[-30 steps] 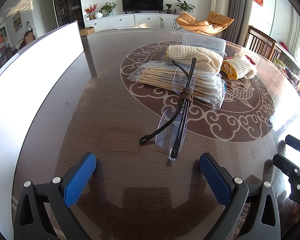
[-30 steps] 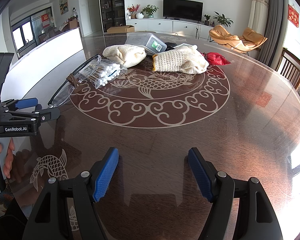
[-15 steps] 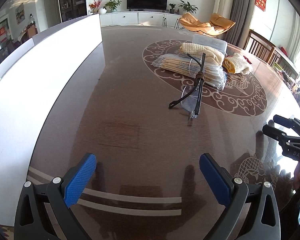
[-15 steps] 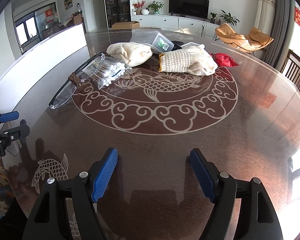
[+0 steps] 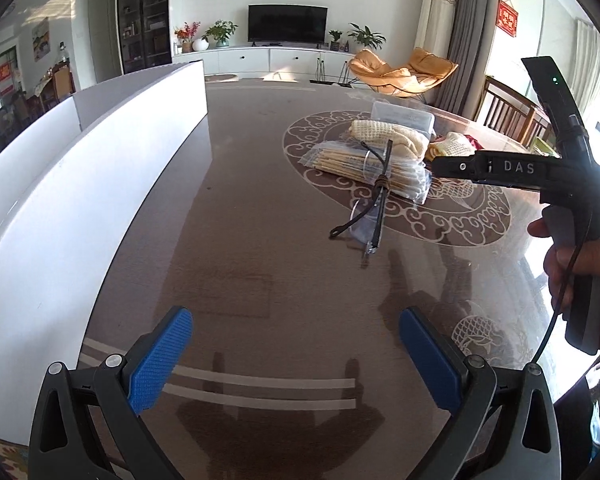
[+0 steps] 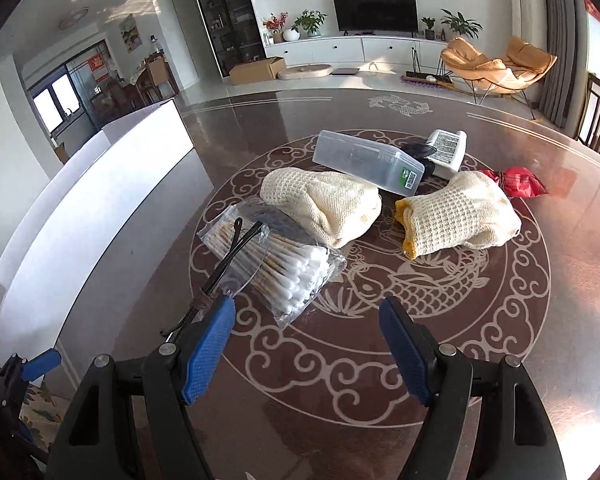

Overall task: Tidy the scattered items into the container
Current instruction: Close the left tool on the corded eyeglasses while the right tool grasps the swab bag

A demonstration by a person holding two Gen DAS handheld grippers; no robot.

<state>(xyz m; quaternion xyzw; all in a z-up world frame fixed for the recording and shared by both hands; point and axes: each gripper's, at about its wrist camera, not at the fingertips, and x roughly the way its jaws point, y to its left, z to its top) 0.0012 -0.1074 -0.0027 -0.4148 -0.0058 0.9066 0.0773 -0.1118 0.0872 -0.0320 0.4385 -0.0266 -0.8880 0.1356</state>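
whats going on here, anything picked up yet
Nothing is held yet. A person holds a hand-held gripper in each hand over the table; the right hand-held gripper is open and empty above the safety glasses and bag of cotton swabs. The left hand-held gripper is open too. Two knitted gloves and a clear plastic box lie beyond.

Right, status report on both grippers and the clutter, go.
Left gripper and right gripper open, empty. Safety glasses lie on swab bag; clear container tilted. Nothing blocking.
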